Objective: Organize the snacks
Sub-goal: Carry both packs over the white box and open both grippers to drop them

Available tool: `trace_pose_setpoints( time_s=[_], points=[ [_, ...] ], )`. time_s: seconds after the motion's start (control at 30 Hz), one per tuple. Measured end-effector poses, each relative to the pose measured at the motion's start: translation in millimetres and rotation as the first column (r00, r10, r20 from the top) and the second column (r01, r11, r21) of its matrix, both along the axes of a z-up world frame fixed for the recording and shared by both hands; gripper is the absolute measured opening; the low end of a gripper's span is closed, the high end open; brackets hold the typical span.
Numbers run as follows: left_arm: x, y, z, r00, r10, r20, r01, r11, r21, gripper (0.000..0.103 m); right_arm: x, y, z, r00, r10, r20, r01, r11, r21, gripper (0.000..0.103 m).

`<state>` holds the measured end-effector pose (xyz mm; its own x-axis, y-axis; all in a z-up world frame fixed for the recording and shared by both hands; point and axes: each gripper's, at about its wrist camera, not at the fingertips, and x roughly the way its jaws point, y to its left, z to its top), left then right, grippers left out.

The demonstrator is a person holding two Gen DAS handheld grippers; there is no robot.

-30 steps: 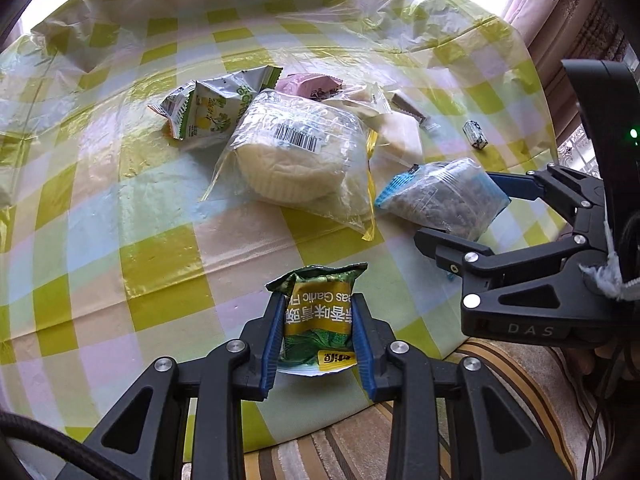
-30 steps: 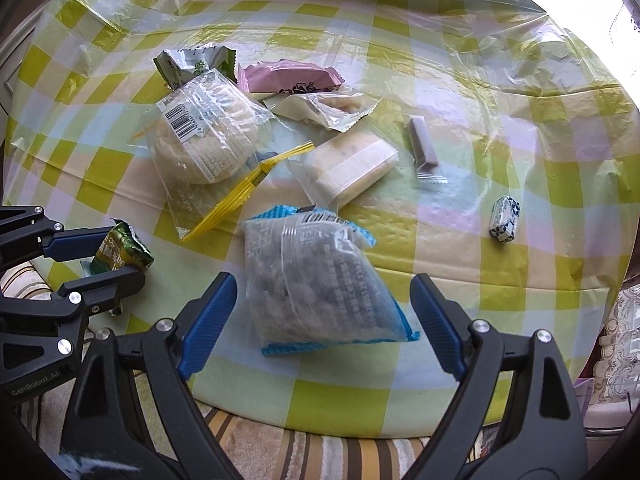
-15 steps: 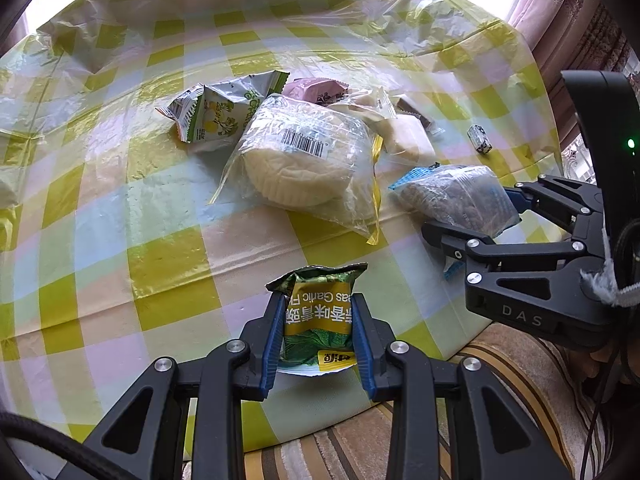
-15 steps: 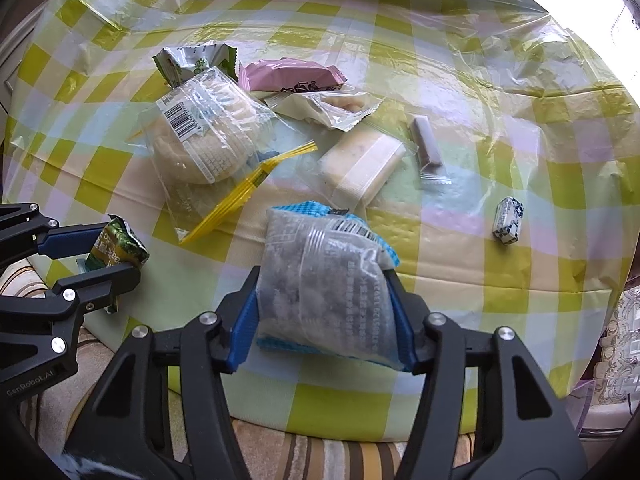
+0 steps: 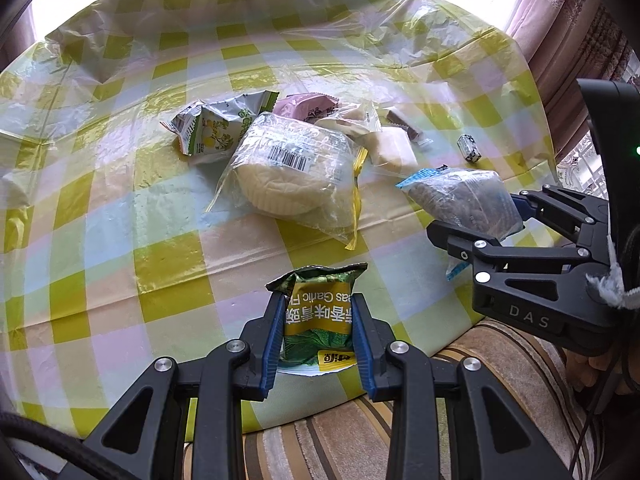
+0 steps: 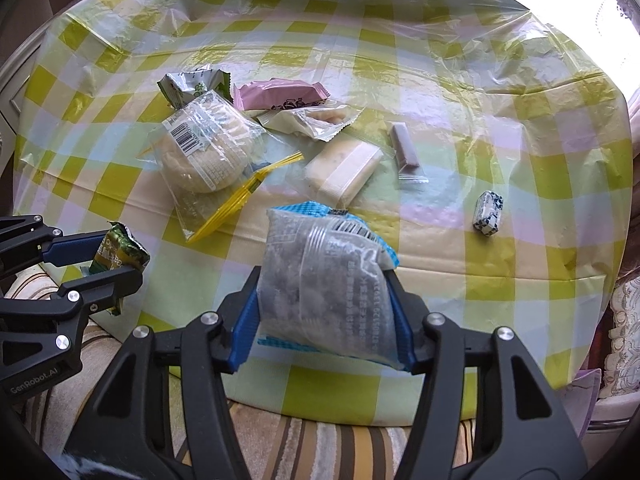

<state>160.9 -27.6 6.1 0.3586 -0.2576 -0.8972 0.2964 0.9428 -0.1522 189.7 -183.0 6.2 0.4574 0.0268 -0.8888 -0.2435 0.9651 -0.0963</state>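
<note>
While the left gripper (image 5: 318, 330) clamps the green garlic-pea packet (image 5: 319, 312) and the right gripper (image 6: 325, 316) squeezes the clear blue-edged bag of dark snacks (image 6: 324, 280), both should probably be carried level and gently, so that the soft bag does not slip.

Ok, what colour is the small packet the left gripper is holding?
Green with a yellow label panel, clearest in the left wrist view.

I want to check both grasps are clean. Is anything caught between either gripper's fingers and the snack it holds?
Nothing visible. The left gripper pinches only the green garlic-pea packet; the right gripper holds only the blue-edged bag of dark snacks.
</note>
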Motion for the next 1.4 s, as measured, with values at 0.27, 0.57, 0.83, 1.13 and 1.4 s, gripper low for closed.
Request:
trace_pose_setpoints(
  time_s=[0.27,0.57,0.83,1.13,1.4],
  points=[
    [-4.4,-20.8,14.4,0.999,-0.028,0.025,0.027,1.0,0.01,0.033,-10.6,-19.2,11.1,0.999,-0.036,0.025,0.035,0.999,0.039,0.059],
    [-8.2,-64.7,31.4,0.994,-0.097,0.058,0.096,0.995,0.019,0.033,-23.7,-55.2,22.8,0.993,-0.104,0.051,0.1,0.992,0.078,0.059],
    [-11.9,-118.5,38.2,0.979,-0.191,0.073,0.189,0.982,0.027,0.033,-37.9,-99.0,29.1,0.979,-0.191,0.065,0.184,0.977,0.109,0.059],
    [-20.9,-184.7,38.6,0.948,-0.309,0.073,0.308,0.951,0.018,0.033,-59.9,-161.7,29.0,0.951,-0.303,0.067,0.294,0.948,0.121,0.059],
    [-33.8,-237.7,30.4,0.918,-0.394,0.03,0.395,0.917,-0.057,0.033,-84.4,-224.2,18.1,0.906,-0.421,0.042,0.415,0.903,0.108,0.059]
  ],
)
